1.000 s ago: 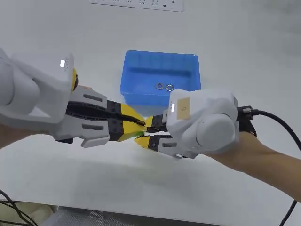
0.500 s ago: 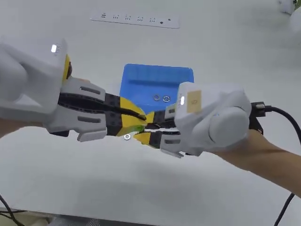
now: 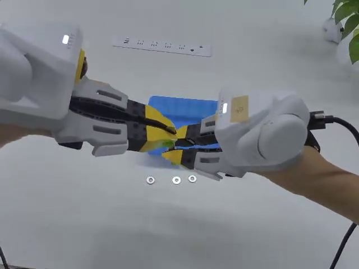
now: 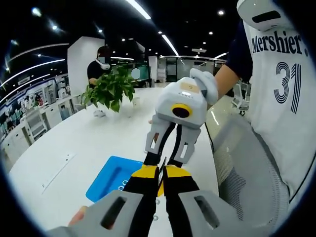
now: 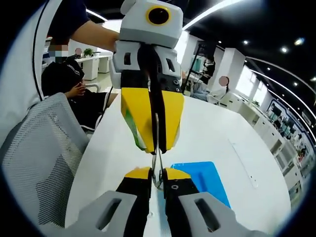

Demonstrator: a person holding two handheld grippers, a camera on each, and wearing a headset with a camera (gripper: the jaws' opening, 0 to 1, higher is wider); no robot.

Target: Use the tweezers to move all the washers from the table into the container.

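My left gripper [image 3: 168,139] and right gripper [image 3: 178,147] meet tip to tip above the white table, in front of the blue container [image 3: 168,106], which they partly hide. In the right gripper view, thin metal tweezers [image 5: 156,158] run from my right gripper's [image 5: 157,174] shut jaws up into the left gripper's yellow jaws. The left gripper [image 4: 160,173] is also shut on a thin sliver of the tweezers [image 4: 161,165]. Three washers [image 3: 176,180] lie in a row on the table just below the grippers. The container's inside is hidden.
A white power strip [image 3: 162,46] lies on the table beyond the container. Plant leaves [image 3: 349,22] hang in at the top right. The right gripper's black cable [image 3: 343,130] trails off right. A mesh chair [image 5: 44,163] stands by the table edge.
The grippers, still tip to tip, now stand in front of the container instead of nearer than it. Three washers on the table have come into sight below them. The camera tilted up.
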